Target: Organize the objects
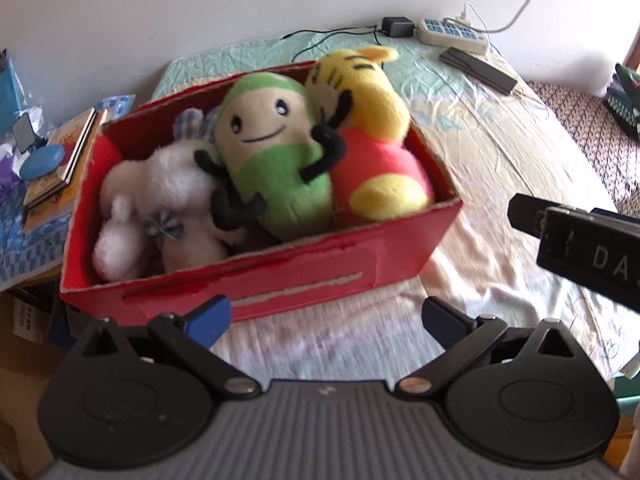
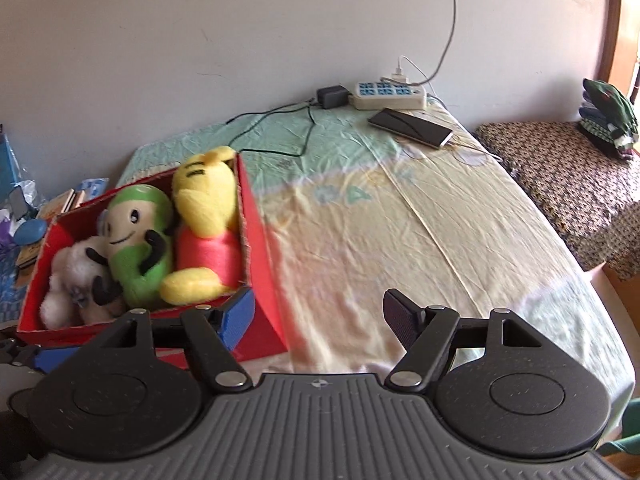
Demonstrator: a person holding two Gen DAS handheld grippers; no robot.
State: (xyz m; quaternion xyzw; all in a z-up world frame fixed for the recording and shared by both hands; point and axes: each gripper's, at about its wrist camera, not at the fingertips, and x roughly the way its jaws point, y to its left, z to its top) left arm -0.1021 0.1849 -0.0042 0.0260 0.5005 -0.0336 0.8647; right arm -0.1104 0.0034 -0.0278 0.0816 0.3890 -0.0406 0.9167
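Observation:
A red cardboard box (image 1: 304, 284) (image 2: 264, 264) sits on the bed near its left side. Three plush toys fill it: a white fluffy one (image 1: 160, 200) (image 2: 72, 276) at the left, a green bean with a smiling face (image 1: 276, 160) (image 2: 136, 240) in the middle, and a yellow and red one (image 1: 372, 136) (image 2: 208, 232) at the right. My left gripper (image 1: 326, 320) is open just in front of the box's near wall, holding nothing. My right gripper (image 2: 320, 320) is open beside the box's right corner, also with nothing in it.
The bed sheet (image 2: 400, 232) stretches to the right of the box. At the far end lie a power strip (image 2: 388, 94), a charger with cables (image 2: 330, 96) and a phone (image 2: 412, 126). Books and clutter (image 1: 56, 152) sit at the left. A patterned seat (image 2: 560, 176) holds folded clothes (image 2: 608, 116).

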